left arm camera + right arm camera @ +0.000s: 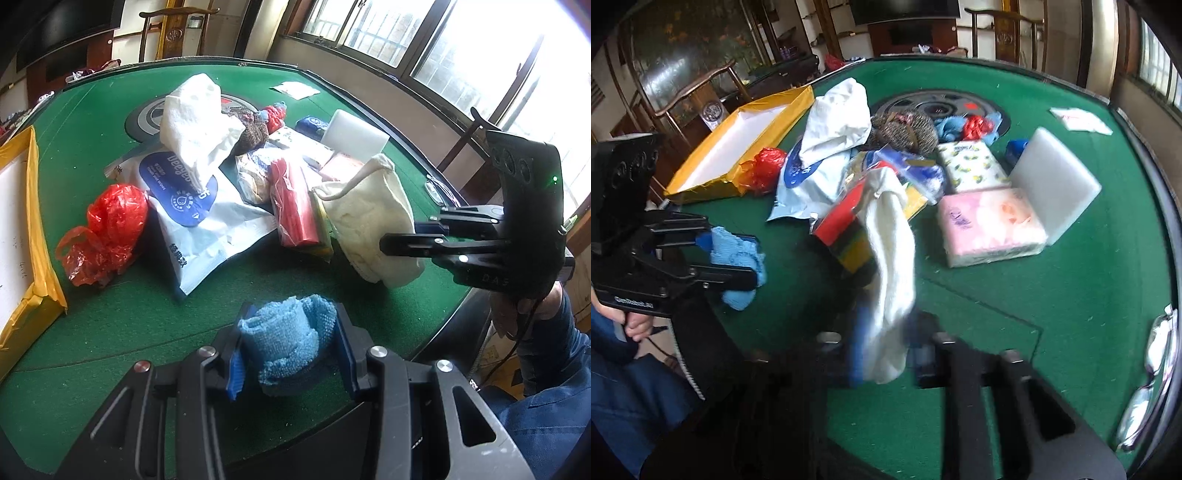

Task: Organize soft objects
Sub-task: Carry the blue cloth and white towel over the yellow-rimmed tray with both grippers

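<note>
Over the green table (110, 325): we hold both grippers above the near edge, each with a cloth in it
Left gripper (286, 354): clamped on a rolled blue towel (286, 339) — blue pads pressing it from both sides, the roll bulging above and below them
Right gripper (886, 350): jaws together on the lower end of a cream cloth bag (892, 266), which is blurred in its own view; the bag's upper end reaches toward the sponge pack (846, 236) and we cannot tell whether it is clear of it
Step in hand, as we judge it: lifting the cream bag out of the pile for the yellow box (746, 147)
Doing it well: we would raise the bag straight up until its drawstring end hangs free, so it does not snag the sponge pack or the red roll of bags (293, 206) beside it — then carry it low across to the box; the left grip should hold firm, since a loose roll would unwind
Risk: only a thin pinch of fabric is held on the right, so the bag may slip
Left view alone: the right gripper (413, 236) from the side against the bag (369, 218), its drawstring loop, and the red plastic bag (107, 232) by the box corner
Right view alone: the box's open white inside, the pink tissue pack (990, 229), the patterned tissue pack (971, 166), the white foam block (1056, 184), and the left gripper (753, 258) side-on with blue towel (738, 254) spilling from it
</note>
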Motion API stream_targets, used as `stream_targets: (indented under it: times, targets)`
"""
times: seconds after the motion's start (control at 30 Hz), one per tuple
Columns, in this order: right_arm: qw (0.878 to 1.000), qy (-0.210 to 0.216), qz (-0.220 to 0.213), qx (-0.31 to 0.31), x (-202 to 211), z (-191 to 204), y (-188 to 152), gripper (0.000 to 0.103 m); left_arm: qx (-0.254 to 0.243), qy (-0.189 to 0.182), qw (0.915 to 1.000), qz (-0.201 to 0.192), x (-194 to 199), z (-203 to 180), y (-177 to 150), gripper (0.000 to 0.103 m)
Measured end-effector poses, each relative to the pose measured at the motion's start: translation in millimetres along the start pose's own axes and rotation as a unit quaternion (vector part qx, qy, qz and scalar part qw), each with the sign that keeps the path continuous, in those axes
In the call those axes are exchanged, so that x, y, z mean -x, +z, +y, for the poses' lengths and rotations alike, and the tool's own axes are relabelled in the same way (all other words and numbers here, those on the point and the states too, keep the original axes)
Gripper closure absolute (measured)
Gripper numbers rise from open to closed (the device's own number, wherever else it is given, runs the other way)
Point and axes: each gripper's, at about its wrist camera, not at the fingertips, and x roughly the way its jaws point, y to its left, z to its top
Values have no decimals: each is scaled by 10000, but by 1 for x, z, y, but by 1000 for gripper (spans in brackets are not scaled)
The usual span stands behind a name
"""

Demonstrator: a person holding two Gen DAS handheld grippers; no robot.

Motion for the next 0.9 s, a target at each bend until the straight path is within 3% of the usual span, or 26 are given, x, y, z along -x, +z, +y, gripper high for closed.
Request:
stream_targets:
  times: [0.43,0.9]
  targets:
    - [9989,76,-440,-140,21,4,9,91,30,41,9998,-185,6,1,4,62]
    - [9960,274,-794,312,32,53,60,91,174,574,9931,-1004,67,31,20,62]
